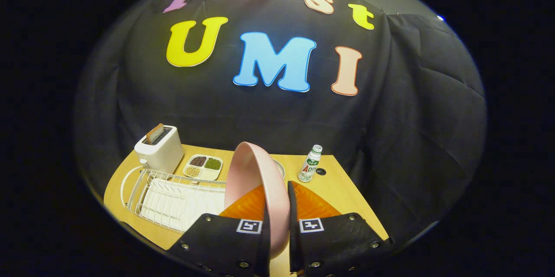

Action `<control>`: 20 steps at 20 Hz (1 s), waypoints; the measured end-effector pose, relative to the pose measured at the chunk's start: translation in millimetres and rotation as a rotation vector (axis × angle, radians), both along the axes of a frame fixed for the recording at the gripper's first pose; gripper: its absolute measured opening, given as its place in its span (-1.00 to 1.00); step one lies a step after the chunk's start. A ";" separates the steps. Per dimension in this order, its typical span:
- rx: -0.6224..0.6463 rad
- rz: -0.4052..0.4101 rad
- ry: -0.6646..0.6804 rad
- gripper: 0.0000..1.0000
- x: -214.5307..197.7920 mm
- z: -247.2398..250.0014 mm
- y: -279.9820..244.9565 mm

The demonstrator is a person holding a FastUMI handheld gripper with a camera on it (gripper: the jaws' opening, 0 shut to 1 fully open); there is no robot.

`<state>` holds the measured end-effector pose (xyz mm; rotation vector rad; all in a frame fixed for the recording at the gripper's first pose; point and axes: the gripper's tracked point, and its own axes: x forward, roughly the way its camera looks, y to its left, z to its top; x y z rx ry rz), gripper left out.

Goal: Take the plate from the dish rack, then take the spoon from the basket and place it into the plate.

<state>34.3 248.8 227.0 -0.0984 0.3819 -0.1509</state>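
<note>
Between the fingers: gripper (279, 225) clamped on smooth round pink plate (260, 190), held on edge | white wire dish rack (173, 197) just beside | light wooden table (342, 194), boxy white toaster (159, 149) behind

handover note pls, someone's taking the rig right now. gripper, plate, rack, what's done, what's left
Gripper: shut on the pink plate, held on edge between both fingers, above the table.
Dish rack: white wire rack ahead and left of the fingers, with no plate in it.
Orange item lies just beyond the fingers; can't tell if it's the basket. Spoon not spotted.
Done: plate is out of the rack.
Left: set the plate down, fetch the spoon from the basket, put it in the plate.
</note>
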 end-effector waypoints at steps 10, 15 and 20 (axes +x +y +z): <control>0.278 0.167 0.025 -0.66 -65.7 -64.0 -66.8; 0.403 0.211 0.100 -0.66 -89.8 -117.9 -79.8; 0.385 0.293 0.177 -0.66 -106.0 -170.4 -68.7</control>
